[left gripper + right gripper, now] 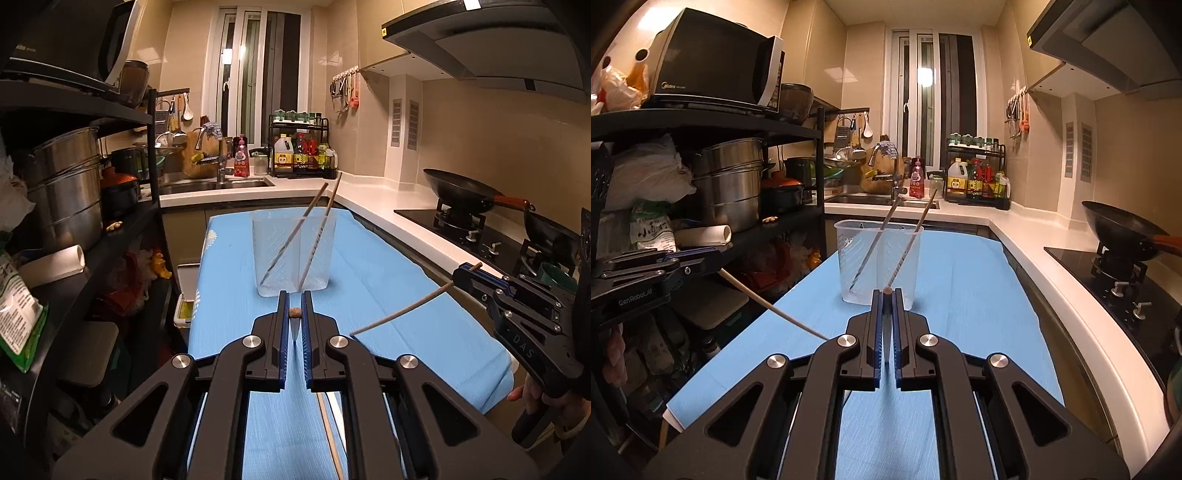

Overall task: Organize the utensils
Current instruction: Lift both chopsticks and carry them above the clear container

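Pinching one chopstick [294, 313] each, both jaws face the cup [294, 253].

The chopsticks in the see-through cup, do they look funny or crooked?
A bit. The two chopsticks in the clear cup lean sideways instead of standing straight. Nothing looks spilled or broken. Each gripper, left and right, holds another chopstick.

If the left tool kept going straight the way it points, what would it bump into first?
Probably the clear plastic cup on the blue cloth; the left tool and its chopstick aim at it. Depth is uncertain.
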Demonstrator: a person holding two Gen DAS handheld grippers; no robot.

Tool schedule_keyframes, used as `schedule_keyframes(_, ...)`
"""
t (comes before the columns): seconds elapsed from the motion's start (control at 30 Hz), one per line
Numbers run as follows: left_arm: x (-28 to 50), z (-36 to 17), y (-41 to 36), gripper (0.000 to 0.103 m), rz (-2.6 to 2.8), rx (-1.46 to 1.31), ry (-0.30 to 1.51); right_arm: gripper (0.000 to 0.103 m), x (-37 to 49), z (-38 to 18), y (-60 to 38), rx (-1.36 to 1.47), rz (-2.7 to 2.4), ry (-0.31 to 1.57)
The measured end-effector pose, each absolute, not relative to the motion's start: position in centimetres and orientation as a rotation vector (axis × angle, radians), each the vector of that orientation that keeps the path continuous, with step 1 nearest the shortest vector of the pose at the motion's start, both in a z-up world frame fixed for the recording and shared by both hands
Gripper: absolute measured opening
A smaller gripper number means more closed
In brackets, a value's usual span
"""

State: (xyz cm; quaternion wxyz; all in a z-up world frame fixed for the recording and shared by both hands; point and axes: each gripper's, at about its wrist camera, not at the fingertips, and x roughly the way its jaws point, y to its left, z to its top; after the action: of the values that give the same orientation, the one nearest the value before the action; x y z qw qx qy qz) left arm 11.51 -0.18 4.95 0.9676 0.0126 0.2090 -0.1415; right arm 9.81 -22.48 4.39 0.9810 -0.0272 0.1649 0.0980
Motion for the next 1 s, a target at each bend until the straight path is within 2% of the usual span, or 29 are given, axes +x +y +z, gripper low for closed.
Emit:
schedule_keyframes(0.37, 14.9, 8.0, -0.4, 0.006, -0.289, 0.040, 0.474, 0.005, 13.6, 8.4, -22.6, -0.038, 0.233, 0.360)
schedule_keyframes(0.83, 19.4, 14.9, -0.6, 0.006, -0.312, 0.061, 0.488, 0.005, 18.7, 15.7, -22.9, -0.057, 0.241, 0.331)
schedule_keyframes(1.0, 21.8, 19.3, -0.4, 0.006, -0.326, 0.043, 0.454, 0.005, 21.2, 19.7, -22.3, -0.061, 0.233, 0.282)
